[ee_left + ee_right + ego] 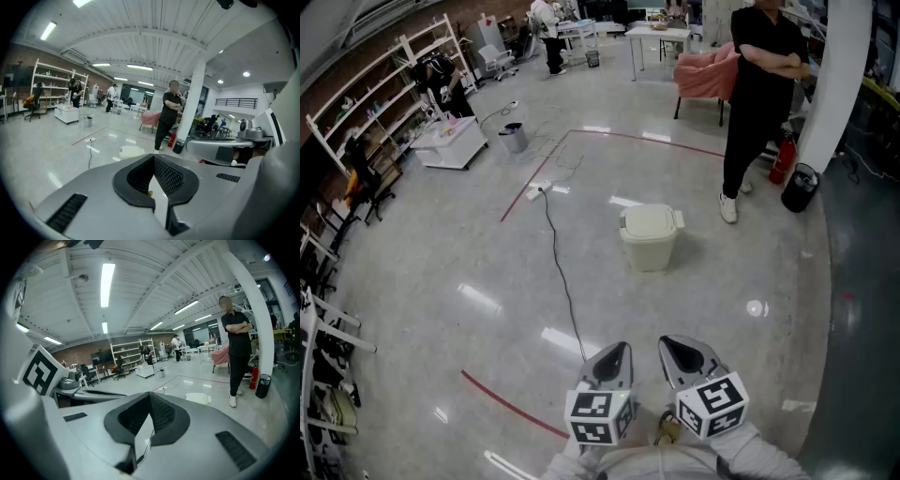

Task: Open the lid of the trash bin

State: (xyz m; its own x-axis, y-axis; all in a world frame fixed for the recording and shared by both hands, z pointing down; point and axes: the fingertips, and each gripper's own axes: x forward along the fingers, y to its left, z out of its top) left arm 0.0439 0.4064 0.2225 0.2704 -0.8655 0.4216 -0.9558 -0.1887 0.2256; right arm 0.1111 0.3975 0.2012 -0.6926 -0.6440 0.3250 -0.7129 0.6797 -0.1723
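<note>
A cream trash bin (649, 236) stands on the glossy floor with its lid down, well ahead of both grippers. It shows small in the left gripper view (132, 151) and in the right gripper view (199, 398), past the jaw tips. My left gripper (614, 354) and right gripper (680, 349) are held side by side at the bottom of the head view, pointing toward the bin. Both are far from it. The left gripper (153, 157) has its jaws together with nothing between them. The right gripper (150, 394) is the same.
A person in black (764, 84) stands with folded arms behind and right of the bin. A black cable (558, 262) runs over the floor left of it. A white pillar (839, 75), a red extinguisher (783, 157) and a black bin (800, 187) stand at right.
</note>
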